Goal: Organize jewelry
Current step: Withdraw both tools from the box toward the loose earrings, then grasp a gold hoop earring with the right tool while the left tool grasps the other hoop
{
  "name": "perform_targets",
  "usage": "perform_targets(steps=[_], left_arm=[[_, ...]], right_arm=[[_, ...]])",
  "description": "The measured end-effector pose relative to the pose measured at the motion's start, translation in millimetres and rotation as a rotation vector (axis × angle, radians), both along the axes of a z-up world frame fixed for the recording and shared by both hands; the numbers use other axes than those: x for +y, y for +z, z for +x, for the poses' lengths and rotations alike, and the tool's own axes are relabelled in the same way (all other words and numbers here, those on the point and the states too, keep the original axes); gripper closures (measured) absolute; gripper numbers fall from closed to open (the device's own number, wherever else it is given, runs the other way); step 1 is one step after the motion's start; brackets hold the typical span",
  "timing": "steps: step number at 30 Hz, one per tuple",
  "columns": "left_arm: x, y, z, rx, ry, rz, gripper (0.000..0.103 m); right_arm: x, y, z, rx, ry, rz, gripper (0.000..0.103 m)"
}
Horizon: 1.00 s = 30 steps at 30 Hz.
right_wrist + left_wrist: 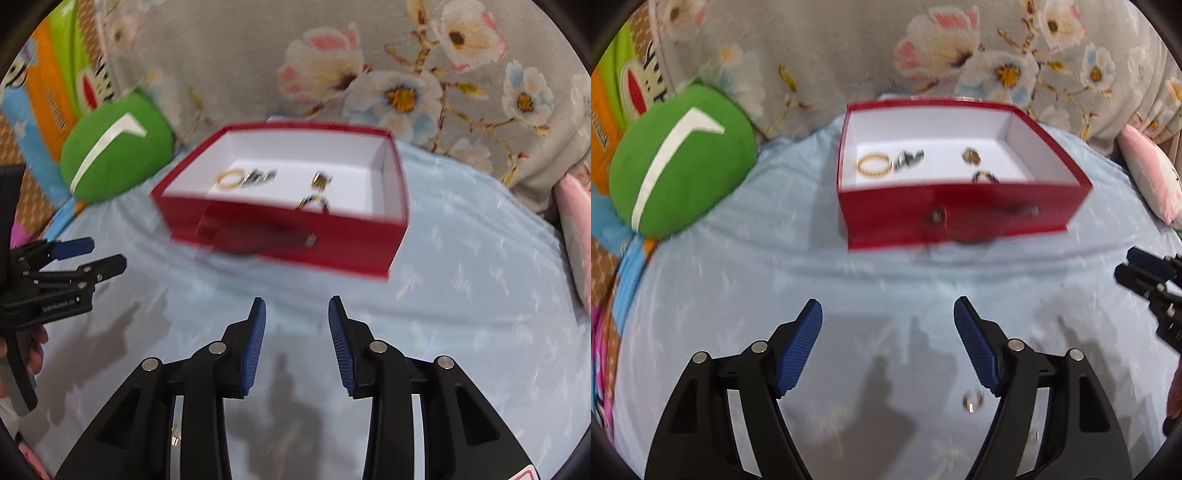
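Note:
A red open box (960, 218) (280, 240) with a white inside stands on the pale blue bed cover. In it lie a gold beaded ring (873, 166) (231, 179), a silver piece (908, 159) (260, 176), a gold piece (971, 156) (320, 181) and a dark ring (984, 176) (314, 202). A small ring (973, 401) lies on the cover by my left gripper's right finger. My left gripper (888, 314) (99, 254) is open and empty, short of the box. My right gripper (296, 308) (1126, 264) is open and empty.
A green round cushion (679, 162) (114, 147) sits left of the box. A grey floral pillow (923, 48) (369, 62) lies behind it. A pink cushion (1152, 177) is at the right. Another small gold item (176, 437) lies under my right gripper's left finger.

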<state>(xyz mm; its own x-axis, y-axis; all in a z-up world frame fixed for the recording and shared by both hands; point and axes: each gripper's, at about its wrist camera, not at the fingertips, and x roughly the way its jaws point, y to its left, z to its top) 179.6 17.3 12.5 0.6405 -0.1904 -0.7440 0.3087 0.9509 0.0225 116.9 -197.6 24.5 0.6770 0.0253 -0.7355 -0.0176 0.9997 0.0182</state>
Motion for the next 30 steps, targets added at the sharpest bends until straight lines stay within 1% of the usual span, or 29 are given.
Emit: perform_targets(steps=[4, 8, 14, 23, 26, 27, 28, 29, 30], left_arm=[[4.6, -20.3, -27.7, 0.049, 0.007, -0.012, 0.032], [3.4, -37.7, -47.8, 0.087, 0.008, -0.012, 0.032], [4.1, -49.9, -61.9, 0.115, 0.011, -0.018, 0.032], [5.8, -55.6, -63.5, 0.129, 0.013, -0.024, 0.032], [5.8, -55.8, -62.6, 0.132, 0.013, -0.028, 0.032], [5.4, -55.8, -62.2, 0.132, 0.012, -0.03, 0.032], [4.6, -55.8, -61.8, 0.132, 0.009, -0.033, 0.032], [3.8, -56.2, -61.4, 0.133, 0.007, -0.034, 0.032], [2.3, -56.7, -60.5, 0.134, 0.004, -0.034, 0.032]], right_arm=[[23.8, -32.7, -26.3, 0.074, 0.034, 0.042, 0.067], [43.9, -52.2, -36.0, 0.102, 0.054, 0.056, 0.067], [56.8, -67.5, -29.4, 0.128, 0.065, 0.058, 0.067], [65.5, -81.1, -11.9, 0.161, 0.071, 0.045, 0.067], [67.5, -83.8, -9.8, 0.159, 0.071, 0.03, 0.07], [68.7, -84.1, -9.9, 0.155, 0.072, 0.02, 0.073], [69.5, -84.3, -10.1, 0.152, 0.072, 0.012, 0.076], [69.7, -84.4, -10.0, 0.149, 0.071, 0.007, 0.082], [69.0, -84.4, -9.9, 0.15, 0.071, 0.013, 0.086]])
